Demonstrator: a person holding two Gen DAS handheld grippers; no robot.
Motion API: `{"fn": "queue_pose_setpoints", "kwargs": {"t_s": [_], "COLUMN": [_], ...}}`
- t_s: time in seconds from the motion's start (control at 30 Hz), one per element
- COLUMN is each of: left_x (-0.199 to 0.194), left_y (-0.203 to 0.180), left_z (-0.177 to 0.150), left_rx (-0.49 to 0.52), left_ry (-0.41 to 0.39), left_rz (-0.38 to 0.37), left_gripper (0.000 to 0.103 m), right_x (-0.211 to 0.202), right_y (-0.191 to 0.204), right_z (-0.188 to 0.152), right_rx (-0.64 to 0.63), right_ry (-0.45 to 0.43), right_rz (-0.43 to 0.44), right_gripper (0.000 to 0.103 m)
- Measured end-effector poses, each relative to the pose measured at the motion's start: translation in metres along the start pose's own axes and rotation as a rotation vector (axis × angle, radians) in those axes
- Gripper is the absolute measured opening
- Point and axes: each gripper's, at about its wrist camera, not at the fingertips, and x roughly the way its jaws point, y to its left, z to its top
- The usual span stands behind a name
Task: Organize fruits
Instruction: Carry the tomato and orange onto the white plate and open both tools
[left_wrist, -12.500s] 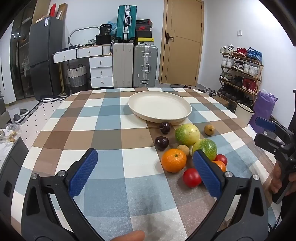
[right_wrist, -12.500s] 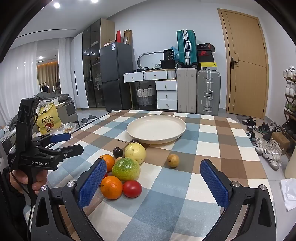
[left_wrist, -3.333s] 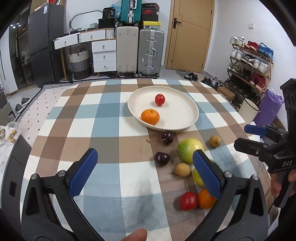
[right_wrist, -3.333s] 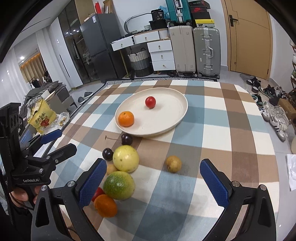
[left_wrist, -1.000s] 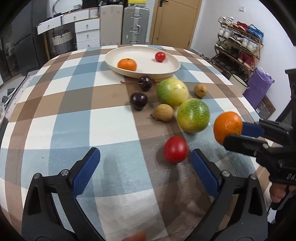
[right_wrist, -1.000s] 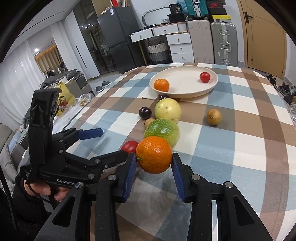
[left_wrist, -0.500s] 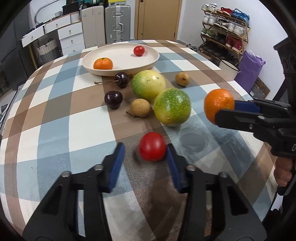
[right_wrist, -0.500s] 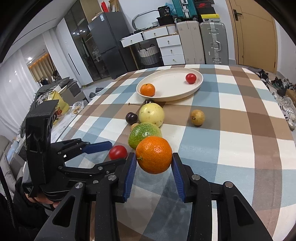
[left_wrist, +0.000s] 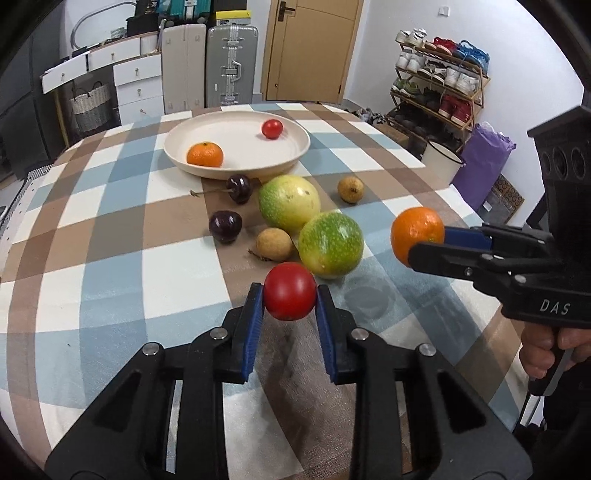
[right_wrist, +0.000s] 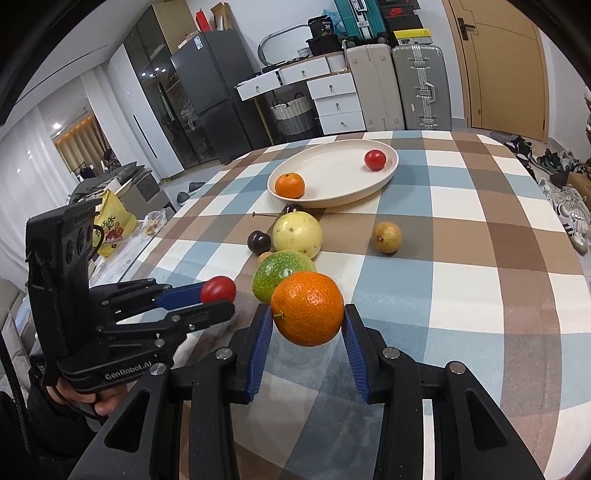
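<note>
My left gripper (left_wrist: 290, 301) is shut on a red tomato (left_wrist: 290, 301) and holds it above the checked tablecloth; it also shows in the right wrist view (right_wrist: 218, 289). My right gripper (right_wrist: 307, 317) is shut on an orange (right_wrist: 307, 308), seen at the right of the left wrist view (left_wrist: 417, 229). The cream plate (left_wrist: 295, 147) at the far side holds one orange (left_wrist: 205, 154) and one tomato (left_wrist: 272, 128). On the cloth lie a green fruit (left_wrist: 330, 244), a yellow-green fruit (left_wrist: 289, 201), two dark cherries (left_wrist: 225, 226), and two small brown fruits (left_wrist: 274, 242).
The table's right edge runs close to the right gripper. Beyond it stand a shoe rack (left_wrist: 439, 92), a white bucket (left_wrist: 441, 162) and a purple bag (left_wrist: 482, 155). Suitcases (left_wrist: 231, 66) and drawers stand behind the table.
My left gripper has closed on the tomato and lifted it off the cloth. My right gripper still holds the orange and has risen a little.
</note>
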Motion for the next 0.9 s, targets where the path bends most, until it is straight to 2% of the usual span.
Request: {"fn": "queue_pose_setpoints", "kwargs": {"t_s": [0.07,0.5,0.9], "left_x": [-0.005,-0.021,-0.016], "left_y": [0.003,0.025,0.03], "left_z": [0.004,0.049,0.081], "left_rx": [-0.011,-0.06,-0.063], "left_ry": [-0.023,-0.108,-0.137], "left_rz": [0.026,0.032,0.036], "left_gripper": [0.025,0.025,0.025], "right_x": [-0.001,-0.007,0.002], "right_y": [-0.001,-0.003,-0.014], "right_z": [0.004,0.042,0.077], "right_rx": [0.002,-0.021,-0.036], "right_ry": [-0.007,-0.055,-0.066], "right_rz": [0.004,-0.001,-0.014], "right_gripper": [0.039,0.039,0.039]}}
